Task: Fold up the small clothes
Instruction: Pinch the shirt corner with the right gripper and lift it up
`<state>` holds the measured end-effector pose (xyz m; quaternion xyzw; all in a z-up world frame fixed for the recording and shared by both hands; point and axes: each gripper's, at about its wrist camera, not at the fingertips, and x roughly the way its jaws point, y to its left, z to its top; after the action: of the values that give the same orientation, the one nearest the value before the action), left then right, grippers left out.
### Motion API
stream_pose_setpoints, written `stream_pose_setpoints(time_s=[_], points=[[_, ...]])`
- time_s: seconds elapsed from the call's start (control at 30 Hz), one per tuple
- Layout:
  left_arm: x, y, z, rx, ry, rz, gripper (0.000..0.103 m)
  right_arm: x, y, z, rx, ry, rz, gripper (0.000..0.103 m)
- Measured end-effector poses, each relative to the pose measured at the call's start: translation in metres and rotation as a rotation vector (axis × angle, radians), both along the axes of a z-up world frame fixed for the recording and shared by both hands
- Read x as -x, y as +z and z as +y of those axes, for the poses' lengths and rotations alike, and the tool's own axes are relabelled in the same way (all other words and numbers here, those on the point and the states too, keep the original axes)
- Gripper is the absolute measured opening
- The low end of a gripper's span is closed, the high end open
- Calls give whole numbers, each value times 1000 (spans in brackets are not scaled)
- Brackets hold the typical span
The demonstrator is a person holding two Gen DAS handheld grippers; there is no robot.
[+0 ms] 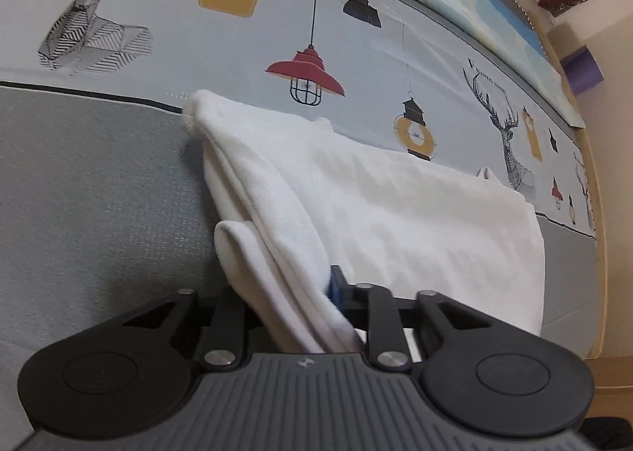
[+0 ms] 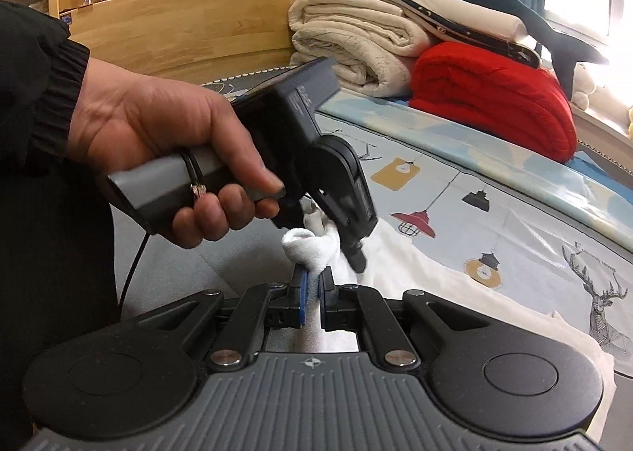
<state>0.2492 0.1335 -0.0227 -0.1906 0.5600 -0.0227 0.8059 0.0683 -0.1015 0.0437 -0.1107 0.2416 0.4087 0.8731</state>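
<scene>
Fingers (image 2: 304,285) on bunched white garment (image 1: 395,213)

No word, brand or number can be read in either view. The left gripper (image 2: 358,253) carries a pale printed label on the dark side of its body, at about eleven o'clock from its jaws, but the lettering is too blurred to make out. The one clear sign is a small crosshair mark, a circle crossed by two lines, moulded at the twelve o'clock edge of each ribbed grey housing: once on the left gripper's housing in its own view, once on the right gripper (image 2: 312,288).
</scene>
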Motion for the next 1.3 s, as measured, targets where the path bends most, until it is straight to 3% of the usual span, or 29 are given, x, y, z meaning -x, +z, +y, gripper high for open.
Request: stream_pose_setpoints(time_s=[0.17,0.3,0.43,0.67,1.0,1.3], points=[[20,17,17,-57,23,-50,17,5,4,24,-9,56,-5,5],[43,32,44,-101,97,-79,16,11,8,50,-33,128,-7,5],[57,44,68,-101,152,-99,16,20,10,77,-47,189,-14,5],[53,51,63,-105,120,-116,16,20,13,86,-49,198,-30,5],[19,52,-25,-41,-9,-218,15,5,5,26,-45,5,-17,5],[3,51,-132,77,-222,-341,15,-11,-17,-60,8,-350,6,5]])
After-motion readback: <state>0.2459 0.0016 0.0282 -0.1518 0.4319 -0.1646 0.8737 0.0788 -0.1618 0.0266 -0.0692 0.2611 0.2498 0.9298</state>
